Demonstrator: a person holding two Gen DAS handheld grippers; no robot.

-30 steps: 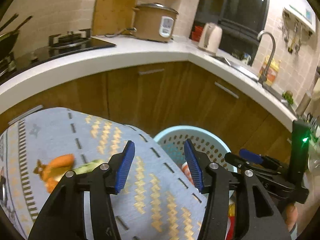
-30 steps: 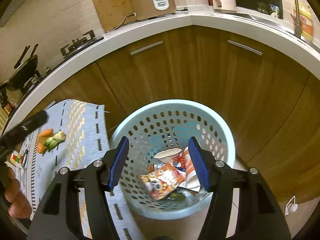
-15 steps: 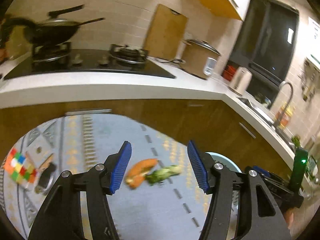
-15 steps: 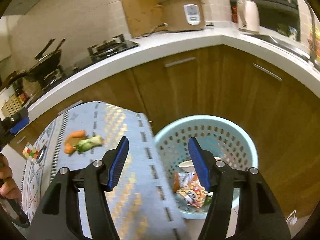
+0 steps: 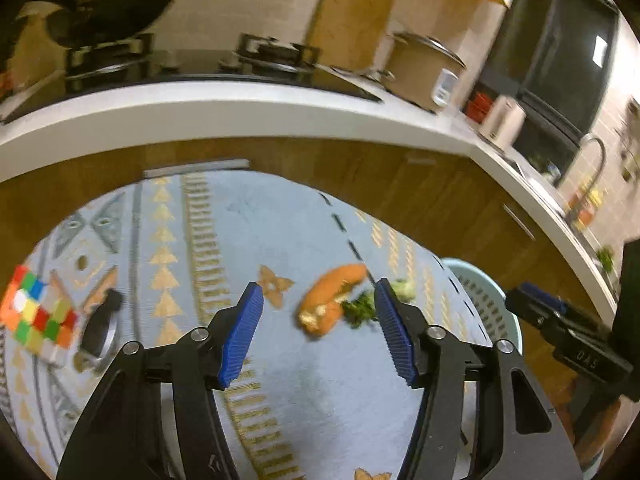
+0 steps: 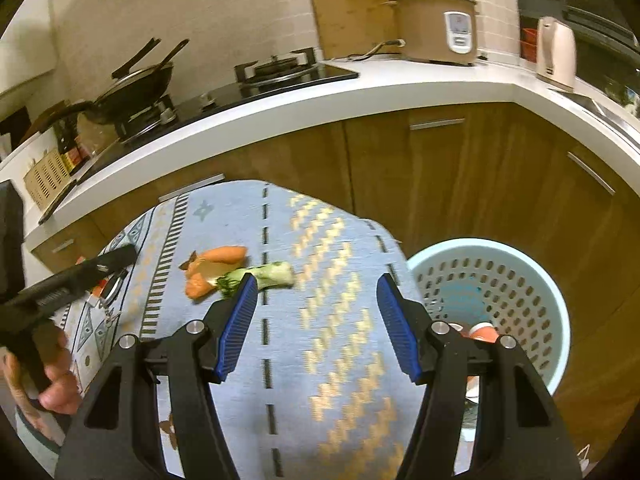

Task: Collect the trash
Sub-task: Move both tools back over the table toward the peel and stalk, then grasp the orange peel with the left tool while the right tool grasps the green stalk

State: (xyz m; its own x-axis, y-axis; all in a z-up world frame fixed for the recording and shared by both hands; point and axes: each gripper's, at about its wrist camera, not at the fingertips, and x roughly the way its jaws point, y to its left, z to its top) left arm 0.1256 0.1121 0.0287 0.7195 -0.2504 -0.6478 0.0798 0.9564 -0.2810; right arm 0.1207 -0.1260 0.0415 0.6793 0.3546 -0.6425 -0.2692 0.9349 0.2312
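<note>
Orange carrot scraps (image 5: 328,298) (image 6: 212,268) and a green vegetable stalk (image 5: 362,306) (image 6: 260,276) lie together on a light blue patterned cloth (image 5: 280,380) (image 6: 320,340). My left gripper (image 5: 318,328) is open and empty, just short of the scraps. My right gripper (image 6: 312,324) is open and empty above the cloth, right of the scraps. A pale blue perforated basket (image 6: 492,304) (image 5: 480,292) stands to the right with wrappers (image 6: 480,330) inside.
A Rubik's cube (image 5: 36,316) and a dark tool (image 5: 98,326) lie on the cloth's left part. Wooden cabinets (image 6: 460,176) and a white counter (image 6: 320,100) with stove, wok, rice cooker and kettle curve behind. The other gripper shows at each view's edge.
Both grippers swung left from the basket toward the scraps. The left one has come closer to them. Both stayed open and empty.
</note>
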